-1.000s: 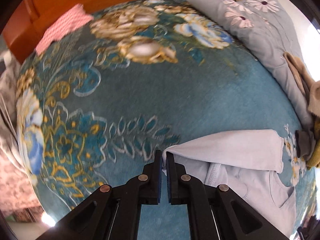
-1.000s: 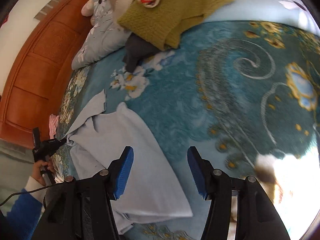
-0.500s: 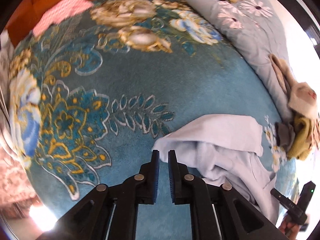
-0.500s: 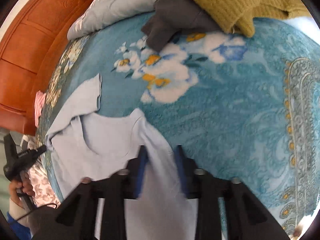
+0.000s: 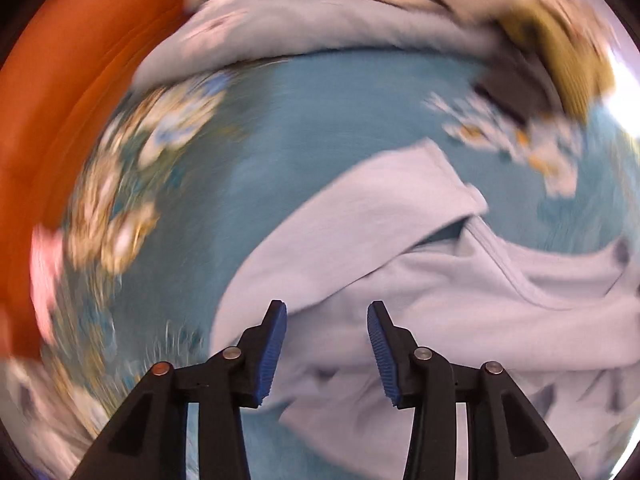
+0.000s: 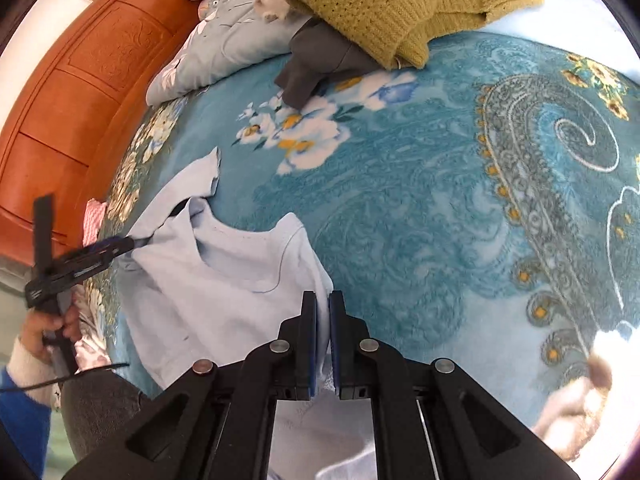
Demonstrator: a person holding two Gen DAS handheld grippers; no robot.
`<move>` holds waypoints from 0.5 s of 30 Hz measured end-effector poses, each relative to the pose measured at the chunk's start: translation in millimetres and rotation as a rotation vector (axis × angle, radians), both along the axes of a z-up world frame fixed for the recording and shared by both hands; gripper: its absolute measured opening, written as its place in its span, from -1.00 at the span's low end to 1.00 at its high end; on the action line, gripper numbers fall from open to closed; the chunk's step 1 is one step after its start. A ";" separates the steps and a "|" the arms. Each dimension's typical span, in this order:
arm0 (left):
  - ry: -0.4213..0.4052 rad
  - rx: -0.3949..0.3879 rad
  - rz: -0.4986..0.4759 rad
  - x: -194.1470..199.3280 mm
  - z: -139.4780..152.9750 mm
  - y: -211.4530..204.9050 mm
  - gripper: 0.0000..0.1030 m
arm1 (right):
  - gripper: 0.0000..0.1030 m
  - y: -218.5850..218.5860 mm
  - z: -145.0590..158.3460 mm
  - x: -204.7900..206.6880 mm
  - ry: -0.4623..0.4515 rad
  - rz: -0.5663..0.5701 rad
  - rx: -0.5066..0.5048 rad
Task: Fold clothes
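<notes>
One pale blue shirt (image 6: 224, 280) lies crumpled on the bed's teal flowered blanket (image 6: 420, 208), and two tools work on it. The right tool (image 6: 323, 340) has just been closing; its blue pads are now pressed together, pinching the shirt's edge just below the shoulder seam, with cloth running down between the arms toward the camera. The left tool (image 5: 327, 344) has just been opening and stands spread above the shirt, its pads clear of the fabric, one to each side of a rumpled fold. In the left view, which is blurred, the shirt (image 5: 420, 292) fills the lower right, a sleeve folded across the body toward the neckline.

Seen from the right wrist, the left tool (image 6: 120, 246) points at the shirt's far shoulder near the collar, held by one hand (image 6: 52, 324) with a pale cuff and blue sleeve.

Beyond the shirt, away from the right tool, there is one heap of other laundry: a mustard knitted sweater (image 6: 412, 4) on top, and a dark grey garment (image 6: 320, 68) poking out beneath it onto the blanket. Beside the heap lies one grey pillow (image 6: 224, 48) with daisy print, against the orange wooden headboard (image 6: 80, 92). A pink patterned cloth (image 6: 93, 222) sits at the blanket's edge by the headboard, near the left tool. Open blanket separates the shirt from the heap.
</notes>
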State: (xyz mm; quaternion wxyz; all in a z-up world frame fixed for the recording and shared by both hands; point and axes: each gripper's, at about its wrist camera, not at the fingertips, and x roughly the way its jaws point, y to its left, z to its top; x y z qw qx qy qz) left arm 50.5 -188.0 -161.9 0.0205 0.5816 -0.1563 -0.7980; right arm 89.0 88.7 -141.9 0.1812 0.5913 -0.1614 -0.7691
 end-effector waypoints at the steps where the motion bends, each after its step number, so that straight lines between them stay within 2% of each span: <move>1: -0.004 -0.070 -0.039 -5.1 -7.6 10.7 -0.11 | -0.89 3.0 -0.2 1.2 -0.005 -0.005 -0.009; 2: -0.009 -0.117 -0.068 -10.2 -13.8 19.6 -0.10 | -0.89 6.0 -0.3 2.5 -0.011 -0.010 -0.017; 6: -0.033 -0.050 -0.078 -29.1 -21.7 33.3 -0.10 | -0.89 13.4 -3.5 6.0 -0.046 -0.039 -0.068; 10: -0.025 -0.077 -0.097 -42.6 -30.3 41.4 -0.10 | -0.89 12.4 -4.3 6.7 -0.057 -0.039 -0.075; 12: -0.011 -0.053 -0.073 -46.8 -29.6 37.7 -0.12 | -0.89 13.3 -3.4 7.1 -0.058 -0.041 -0.076; 13: -0.002 -0.035 -0.057 -48.3 -28.0 34.6 -0.17 | -0.89 13.0 -3.5 7.1 -0.059 -0.039 -0.076; 15: 0.015 -0.020 -0.032 -48.7 -25.3 27.8 -0.68 | -0.89 12.9 -4.9 6.7 -0.066 -0.037 -0.074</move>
